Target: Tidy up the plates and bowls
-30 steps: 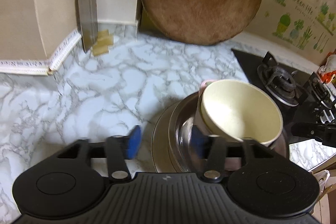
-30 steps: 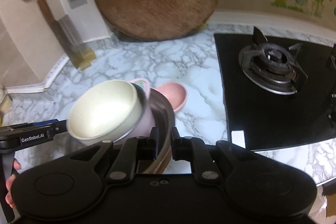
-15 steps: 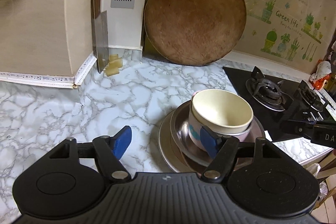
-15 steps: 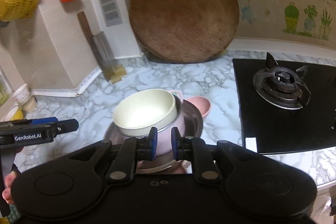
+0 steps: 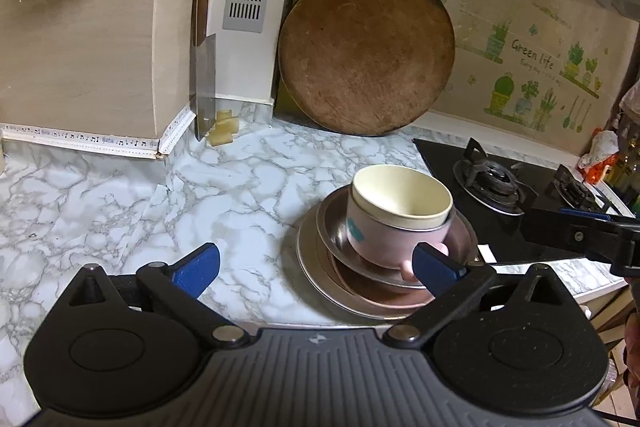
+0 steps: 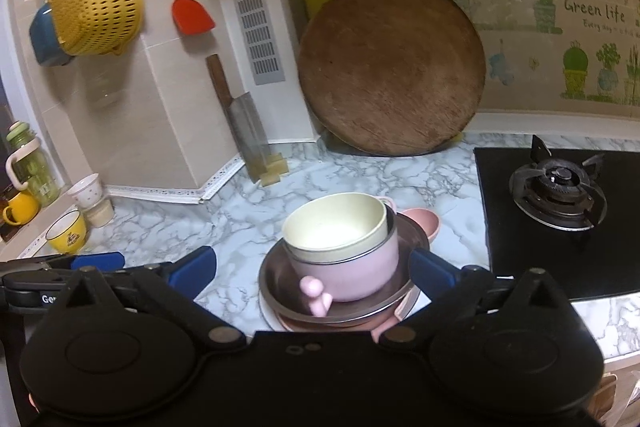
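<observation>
The left tool (image 5: 316, 269) is spreading its blue pads wide, jaws opening, with only bare marble table (image 5: 120, 195) between them; its right pad is overlapping the near rim of the stack without pressing on anything. The right tool (image 6: 312, 269) is likewise opening, its pads standing on either side of the stack and gripping nothing.

The stack is sitting on the table near its front edge, just left of the black stove (image 6: 560, 211). From the bottom up, a wide metal plate (image 5: 316, 271) is carrying a steel bowl (image 5: 334, 231), and in that is sitting a pink bowl (image 5: 384, 239) with a cream bowl (image 5: 400, 197) nested in its mouth. All the openings are facing up, the cream bowl tilting slightly. The pink bowl's handle (image 6: 316, 293) is pointing toward the right tool's camera.

The right wrist view is showing what the left one is not: a small pink dish (image 6: 424, 221) lying just behind the stack, a pink edge peeking out beneath the metal plate, cups at the far left of the table, and the left tool's blue fingertip (image 6: 98, 261) reaching in from the left. The left wrist view alone is showing the stove's second burner (image 5: 576, 191) and the right tool's black finger (image 5: 576, 233) stretching across the stove.
</observation>
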